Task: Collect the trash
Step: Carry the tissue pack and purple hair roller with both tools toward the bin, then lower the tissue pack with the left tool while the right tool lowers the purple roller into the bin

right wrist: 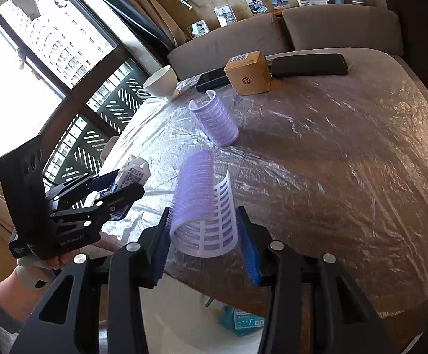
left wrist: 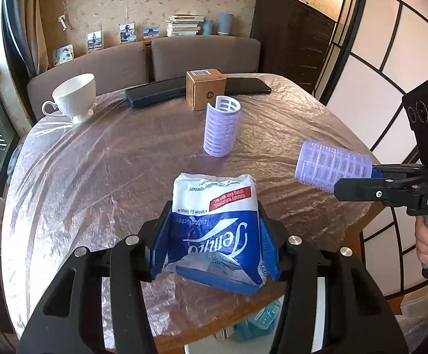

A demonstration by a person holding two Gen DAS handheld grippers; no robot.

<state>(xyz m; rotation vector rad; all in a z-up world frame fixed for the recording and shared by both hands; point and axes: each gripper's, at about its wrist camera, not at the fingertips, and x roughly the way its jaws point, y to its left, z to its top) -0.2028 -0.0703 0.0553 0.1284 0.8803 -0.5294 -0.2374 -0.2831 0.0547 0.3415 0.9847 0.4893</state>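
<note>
My left gripper (left wrist: 214, 236) is shut on a blue-and-white tissue packet (left wrist: 214, 221), held above the near edge of the table; the same packet (right wrist: 134, 174) shows at the left of the right wrist view. My right gripper (right wrist: 203, 230) is shut on a purple hair roller (right wrist: 202, 206), lifted over the table's near side. From the left wrist view that roller (left wrist: 332, 165) sticks out of the right gripper (left wrist: 358, 180) at the right. A second purple hair roller (left wrist: 221, 126) stands upright on the table, farther in, also seen as the standing roller (right wrist: 214, 121).
The table (left wrist: 110, 162) is covered in crinkled clear plastic. A white cup (left wrist: 73, 97) sits far left, a cardboard box (left wrist: 205, 88) and two dark flat cases (left wrist: 155, 93) at the back. Sofa cushions (left wrist: 205, 56) lie behind. A teal packet (left wrist: 258, 321) lies on the floor below.
</note>
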